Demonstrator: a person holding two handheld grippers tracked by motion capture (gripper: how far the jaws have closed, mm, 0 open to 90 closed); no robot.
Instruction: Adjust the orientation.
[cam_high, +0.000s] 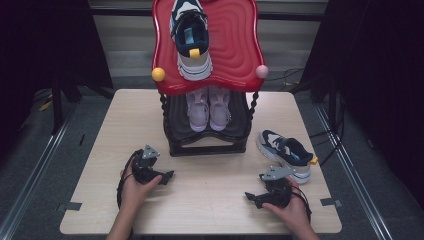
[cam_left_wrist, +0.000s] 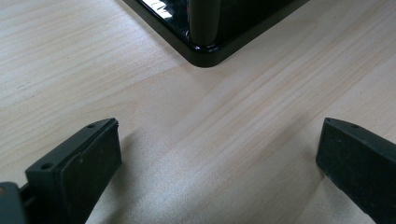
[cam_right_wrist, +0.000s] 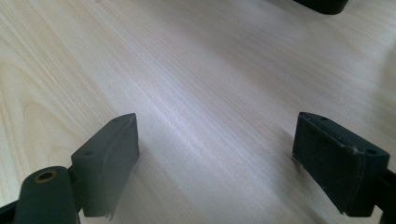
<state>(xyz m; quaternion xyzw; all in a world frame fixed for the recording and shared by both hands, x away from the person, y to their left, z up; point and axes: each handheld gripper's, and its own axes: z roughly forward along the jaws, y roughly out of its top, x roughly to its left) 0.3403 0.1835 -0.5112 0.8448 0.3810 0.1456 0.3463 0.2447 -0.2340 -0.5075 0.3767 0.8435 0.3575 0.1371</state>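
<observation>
Wooden table, rack base cut off

Both forearms are bare, no sleeves. Each hand carries black tongs: the left tongs and right tongs each have a grey three-cornered plate on top, a looping black cable, and flat, seemingly rubbery pads.

No writing, brand mark or number can be read anywhere. The navy and white shoe at the right of the frame and its mate at the top centre may carry logos, but the high view is too small and soft to make any out.
</observation>
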